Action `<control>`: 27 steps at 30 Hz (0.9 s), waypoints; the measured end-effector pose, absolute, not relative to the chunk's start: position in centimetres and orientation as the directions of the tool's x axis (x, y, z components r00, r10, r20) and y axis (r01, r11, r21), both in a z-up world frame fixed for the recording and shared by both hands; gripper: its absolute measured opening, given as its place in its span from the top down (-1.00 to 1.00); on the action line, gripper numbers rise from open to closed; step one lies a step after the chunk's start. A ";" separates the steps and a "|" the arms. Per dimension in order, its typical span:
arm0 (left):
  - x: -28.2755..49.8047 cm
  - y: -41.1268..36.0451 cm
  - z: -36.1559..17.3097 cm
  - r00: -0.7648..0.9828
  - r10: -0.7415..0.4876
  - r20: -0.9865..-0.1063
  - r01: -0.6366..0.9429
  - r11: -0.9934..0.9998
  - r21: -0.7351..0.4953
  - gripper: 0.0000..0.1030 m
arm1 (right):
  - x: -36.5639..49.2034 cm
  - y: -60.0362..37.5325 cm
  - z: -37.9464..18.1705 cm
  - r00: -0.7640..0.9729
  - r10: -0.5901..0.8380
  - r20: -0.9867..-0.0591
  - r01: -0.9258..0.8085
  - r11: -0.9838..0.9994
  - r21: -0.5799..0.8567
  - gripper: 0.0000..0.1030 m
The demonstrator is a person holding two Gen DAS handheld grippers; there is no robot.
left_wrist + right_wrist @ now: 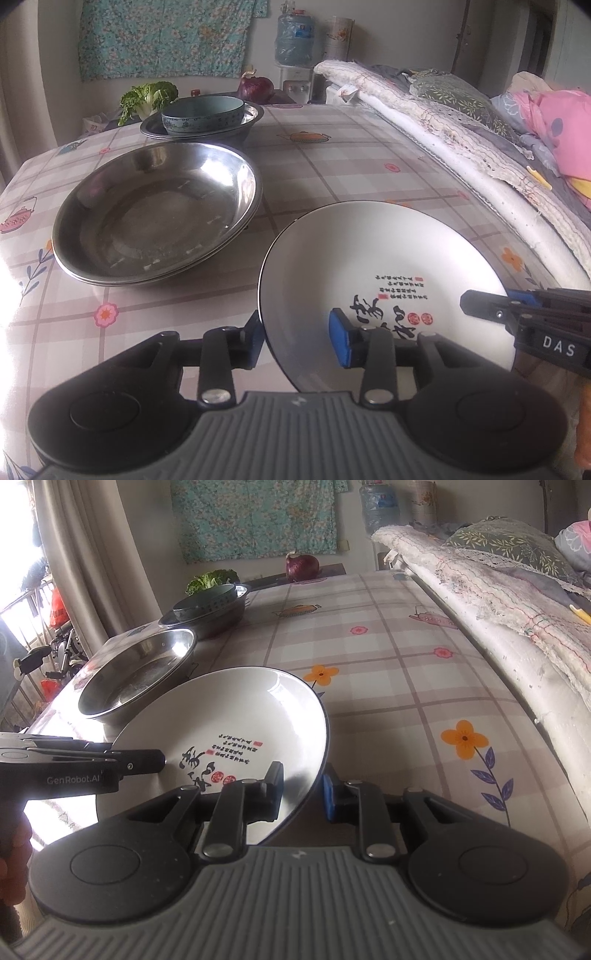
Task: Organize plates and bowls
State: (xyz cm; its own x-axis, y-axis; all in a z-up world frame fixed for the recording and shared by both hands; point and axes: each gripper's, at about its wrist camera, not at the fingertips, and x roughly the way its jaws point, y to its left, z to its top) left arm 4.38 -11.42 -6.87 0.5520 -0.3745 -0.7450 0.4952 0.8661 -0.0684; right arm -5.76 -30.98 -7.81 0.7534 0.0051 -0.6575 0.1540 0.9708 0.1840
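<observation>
Item: round white ceramic plate with black calligraphy and a dark rim (369, 266), set on the checked floral tablecloth (351, 162), just beside 2 nested stainless steel plates (155, 214).

Handling: judged stiff, glazed, slippery, breakable – best taken at the rim.

Left gripper (299, 332): jaws straddle the near rim, apart, not pressing.

Right gripper (303, 790): clamped on the opposite rim.

1. The left wrist camera sits just behind the left gripper (297, 338), angled down over the table (332, 173), close to the white plate (369, 258).
2. The right wrist camera looks down likewise from behind the right gripper (301, 788), at the same plate's (229, 709) opposite rim.
3. Both share the plate, the steel pans (155, 210) (136, 672) and the red onion (255, 86) (302, 565).
</observation>
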 end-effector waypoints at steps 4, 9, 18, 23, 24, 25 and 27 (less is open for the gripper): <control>4.5 -11.6 -6.8 0.552 -0.366 -0.750 0.484 0.872 -0.069 0.24 | -5.5 -30.8 -7.9 0.753 -0.002 -0.658 0.156 0.972 0.176 0.57; 4.5 -11.7 -6.7 0.553 -0.356 -0.753 0.478 0.876 -0.063 0.24 | -5.2 -30.8 -7.7 0.751 -0.009 -0.660 0.151 0.976 0.160 0.57; 4.7 -12.1 -6.7 0.555 -0.359 -0.750 0.482 0.874 -0.063 0.14 | -4.9 -31.0 -8.0 0.761 -0.010 -0.649 0.149 0.976 0.160 0.57; 5.0 -12.3 -6.7 0.557 -0.361 -0.748 0.477 0.877 -0.067 0.11 | -4.7 -30.9 -8.2 0.765 -0.011 -0.643 0.152 0.975 0.164 0.51; 5.0 -12.3 -6.7 0.558 -0.360 -0.747 0.474 0.878 -0.068 0.11 | -4.7 -30.8 -8.1 0.764 -0.012 -0.645 0.153 0.974 0.164 0.50; 5.1 -12.3 -6.7 0.559 -0.360 -0.747 0.471 0.879 -0.071 0.11 | -4.7 -30.8 -8.1 0.762 -0.012 -0.647 0.155 0.974 0.165 0.50; 5.1 -12.3 -6.7 0.559 -0.361 -0.747 0.467 0.881 -0.076 0.11 | -4.5 -30.9 -8.0 0.758 -0.010 -0.653 0.159 0.973 0.169 0.50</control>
